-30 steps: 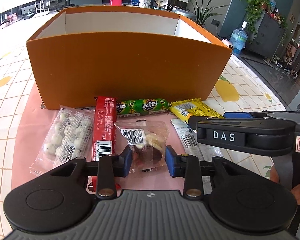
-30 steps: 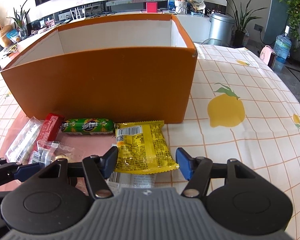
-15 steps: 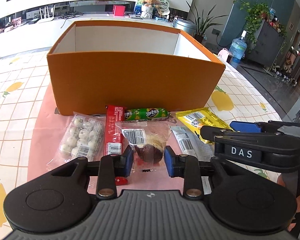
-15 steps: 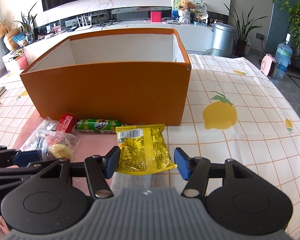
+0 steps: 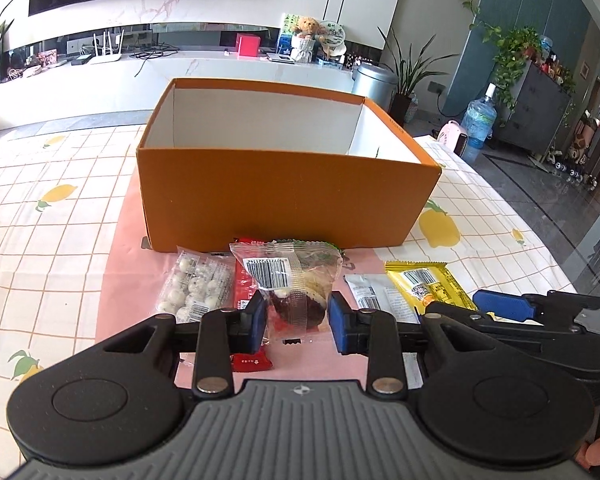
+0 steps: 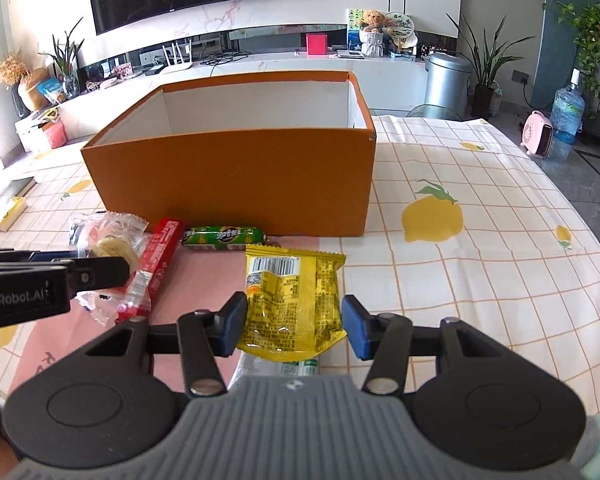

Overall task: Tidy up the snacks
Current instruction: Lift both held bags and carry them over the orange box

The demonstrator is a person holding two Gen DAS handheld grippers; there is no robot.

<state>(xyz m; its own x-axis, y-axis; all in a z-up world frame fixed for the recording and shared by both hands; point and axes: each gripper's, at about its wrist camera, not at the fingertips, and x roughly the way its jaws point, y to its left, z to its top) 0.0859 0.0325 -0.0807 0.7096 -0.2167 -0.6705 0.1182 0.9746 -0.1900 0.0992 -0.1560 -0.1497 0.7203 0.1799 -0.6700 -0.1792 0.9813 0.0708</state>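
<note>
Grippers sit low in both wrist views, side by side and pointed at the orange box point(image 5: 288, 200). The left gripper point(image 5: 298, 318) is level at the bottom centre of its frame, its blue pads point(image 5: 256, 320) closed on a clear cake pack point(image 5: 292, 284). The pack stands up between the pads with its barcode end uppermost, hiding part of the red bar point(image 5: 244, 300) behind it, and in the right wrist view it appears raised above the table at centre left point(image 6: 112, 240). Left of it a bag of white balls point(image 5: 194, 288) lies on the pink mat point(image 5: 120, 280). To the right lie a white sachet point(image 5: 374, 294) and a yellow pack point(image 5: 428, 286).

The right gripper point(image 6: 294, 326) enters the left view from the lower right. In its own view its pads point(image 6: 232, 326) are spread wide on either side of the yellow pack, which lies flat just short of them; whether they touch it is unclear. A green sausage point(image 6: 222, 237) lies against the box front.

Compared with a second ago, the box looks smaller and farther off in both views, and the cake pack has come up off the mat.
</note>
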